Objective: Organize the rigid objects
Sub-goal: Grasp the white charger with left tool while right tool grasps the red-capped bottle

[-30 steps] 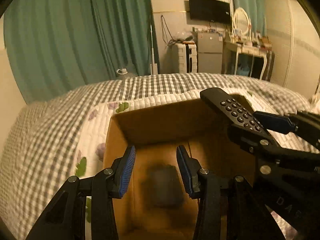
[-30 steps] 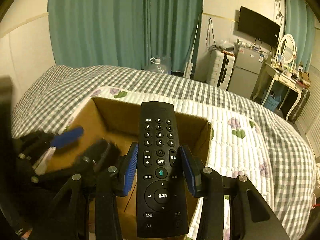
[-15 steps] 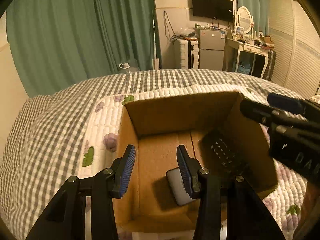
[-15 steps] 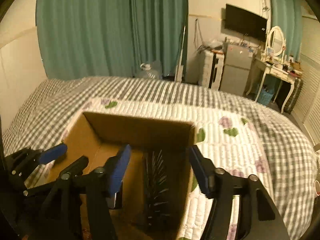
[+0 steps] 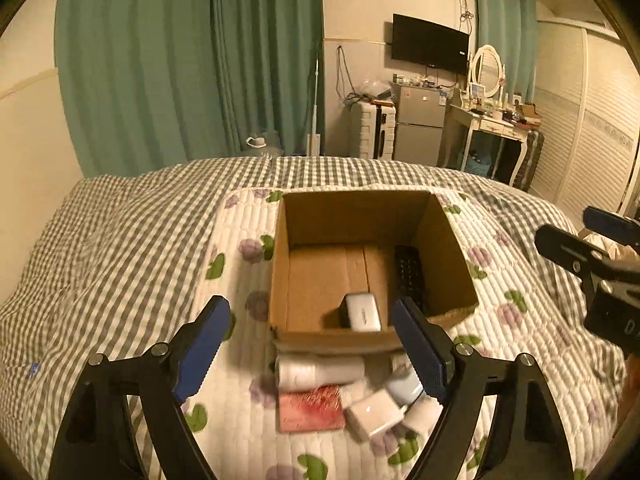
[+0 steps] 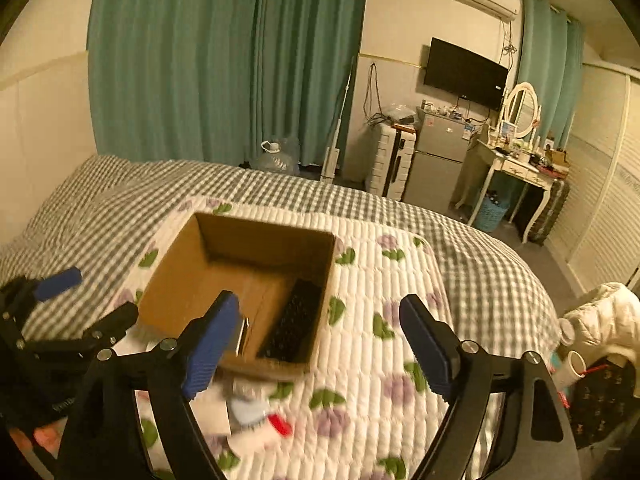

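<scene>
Both hand-held grippers, left [image 5: 316, 344] & right [image 6: 324, 344], were spread wide, holding nothing. Long black remote control [image 5: 409, 273] lay inside open brown cardboard box [image 5: 352, 216] on the bed, w/ a small grey-white rounded case [image 5: 362, 312] beside it. Blurry white & red items [image 5: 320, 392] sat just in front of box.

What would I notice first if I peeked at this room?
Probably the open cardboard box on the flowery quilt, with a black remote and a small grey case inside. Then the wide-open blue pads of the left hand-held gripper in front, above a jumble of white and red things beside the box.
</scene>
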The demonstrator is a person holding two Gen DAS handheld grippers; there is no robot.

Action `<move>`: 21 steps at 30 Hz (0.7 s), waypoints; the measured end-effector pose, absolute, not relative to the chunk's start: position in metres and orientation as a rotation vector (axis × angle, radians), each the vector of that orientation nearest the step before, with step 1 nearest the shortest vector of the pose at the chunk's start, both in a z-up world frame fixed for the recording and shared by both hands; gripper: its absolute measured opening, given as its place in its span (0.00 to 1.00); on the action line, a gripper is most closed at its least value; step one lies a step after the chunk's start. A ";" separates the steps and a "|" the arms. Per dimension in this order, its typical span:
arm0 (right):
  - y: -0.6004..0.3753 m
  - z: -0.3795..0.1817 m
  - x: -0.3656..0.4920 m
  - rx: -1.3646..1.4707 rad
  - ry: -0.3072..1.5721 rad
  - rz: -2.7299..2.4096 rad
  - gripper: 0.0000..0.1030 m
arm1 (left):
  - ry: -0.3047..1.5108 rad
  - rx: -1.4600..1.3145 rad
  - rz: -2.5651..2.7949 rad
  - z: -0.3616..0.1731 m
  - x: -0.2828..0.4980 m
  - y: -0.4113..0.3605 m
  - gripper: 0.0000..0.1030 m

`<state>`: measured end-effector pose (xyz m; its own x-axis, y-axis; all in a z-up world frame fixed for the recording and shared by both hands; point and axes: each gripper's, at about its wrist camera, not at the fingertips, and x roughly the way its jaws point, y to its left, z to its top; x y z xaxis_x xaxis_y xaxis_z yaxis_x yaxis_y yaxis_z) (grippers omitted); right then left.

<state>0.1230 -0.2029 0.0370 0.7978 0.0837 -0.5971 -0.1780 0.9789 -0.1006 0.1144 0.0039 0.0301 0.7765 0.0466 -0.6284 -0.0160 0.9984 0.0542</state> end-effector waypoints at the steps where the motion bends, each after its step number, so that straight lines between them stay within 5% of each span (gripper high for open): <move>1: -0.202 0.035 0.117 -0.159 0.638 0.140 0.85 | 0.682 0.054 0.038 0.028 0.109 0.005 0.84; 17: -0.182 -0.118 0.119 -0.108 0.998 0.126 0.90 | 0.819 0.011 0.095 -0.075 0.088 0.033 0.85; 21: -0.179 -0.151 0.129 -0.076 1.074 0.114 0.80 | 0.832 0.005 0.095 -0.087 0.093 0.032 0.85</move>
